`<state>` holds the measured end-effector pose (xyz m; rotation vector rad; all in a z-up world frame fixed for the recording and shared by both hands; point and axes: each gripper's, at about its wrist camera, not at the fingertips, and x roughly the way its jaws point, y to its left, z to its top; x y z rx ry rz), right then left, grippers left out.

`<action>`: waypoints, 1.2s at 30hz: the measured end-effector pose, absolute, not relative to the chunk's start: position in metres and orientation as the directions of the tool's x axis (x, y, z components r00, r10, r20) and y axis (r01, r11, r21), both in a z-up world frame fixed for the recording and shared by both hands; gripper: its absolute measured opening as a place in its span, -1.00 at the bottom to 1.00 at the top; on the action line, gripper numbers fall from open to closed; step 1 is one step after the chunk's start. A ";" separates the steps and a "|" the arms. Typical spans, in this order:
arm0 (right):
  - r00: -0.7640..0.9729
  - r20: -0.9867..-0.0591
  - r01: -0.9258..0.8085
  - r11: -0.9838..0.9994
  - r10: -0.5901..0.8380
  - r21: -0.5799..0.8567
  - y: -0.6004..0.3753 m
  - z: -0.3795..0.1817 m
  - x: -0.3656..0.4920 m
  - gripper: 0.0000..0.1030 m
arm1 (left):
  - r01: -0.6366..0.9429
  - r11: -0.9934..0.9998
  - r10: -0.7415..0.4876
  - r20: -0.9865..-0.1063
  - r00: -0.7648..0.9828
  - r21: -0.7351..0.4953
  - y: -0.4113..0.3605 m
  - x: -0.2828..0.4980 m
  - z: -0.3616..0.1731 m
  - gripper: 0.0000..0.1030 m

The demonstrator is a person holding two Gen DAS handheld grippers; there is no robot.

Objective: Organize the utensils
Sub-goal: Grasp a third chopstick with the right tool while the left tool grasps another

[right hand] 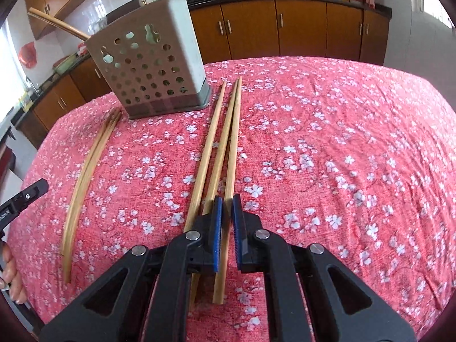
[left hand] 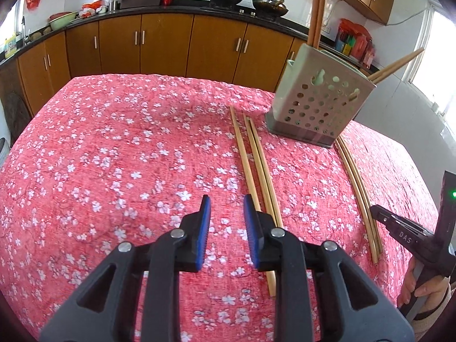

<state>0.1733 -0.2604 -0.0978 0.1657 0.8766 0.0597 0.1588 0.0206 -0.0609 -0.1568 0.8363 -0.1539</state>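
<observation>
The right wrist view shows the right gripper (right hand: 225, 208) low over the red flowered tablecloth (right hand: 342, 142). Its blue pads (right hand: 217, 228) stand a narrow gap apart, and one chopstick (right hand: 231, 154) of a group of three passes through this gap. I cannot tell surely if the pads press it or only stand beside it; a thin slit of space seems visible on the right side. The other two chopsticks (right hand: 208, 148) lie just to the left, one running under the left finger. All three point toward 12 o'clock, to the grey perforated utensil holder (right hand: 148, 68), which stands on the cloth at about 11 o'clock. Some chopsticks already stand in the holder (right hand: 55, 22), leaning out to the left. A second bundle of chopsticks (right hand: 85, 176) lies at 9 o'clock, well apart from the first group.

In the left wrist view, the left gripper (left hand: 227, 203) is open with a clear gap between its blue pads (left hand: 205, 228), and it holds nothing. One group of chopsticks (left hand: 256, 165) lies just at its right finger, going toward 1 o'clock. The holder (left hand: 319, 105) stands at 1 o'clock, with chopsticks rising from it (left hand: 317, 8). The other bundle (left hand: 359, 193) lies at 3 o'clock, near the tip of the other gripper (left hand: 399, 222).
</observation>
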 end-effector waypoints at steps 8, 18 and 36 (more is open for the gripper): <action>0.647 -0.762 0.162 0.973 0.020 0.162 -0.292 -0.100 0.175 -0.85 | 0.130 0.965 -0.257 -0.742 0.619 -0.226 0.005 0.161 -0.072 -0.54; 0.653 -0.757 0.137 0.982 0.010 0.131 -0.289 -0.099 0.168 -0.85 | 0.127 0.986 -0.159 -0.783 0.601 -0.103 -0.022 0.170 -0.090 -0.84; 0.658 -0.752 0.143 0.987 -0.039 0.074 -0.308 -0.098 0.174 -0.84 | -0.006 0.994 -0.083 -0.765 0.639 -0.113 0.034 0.178 -0.093 -0.82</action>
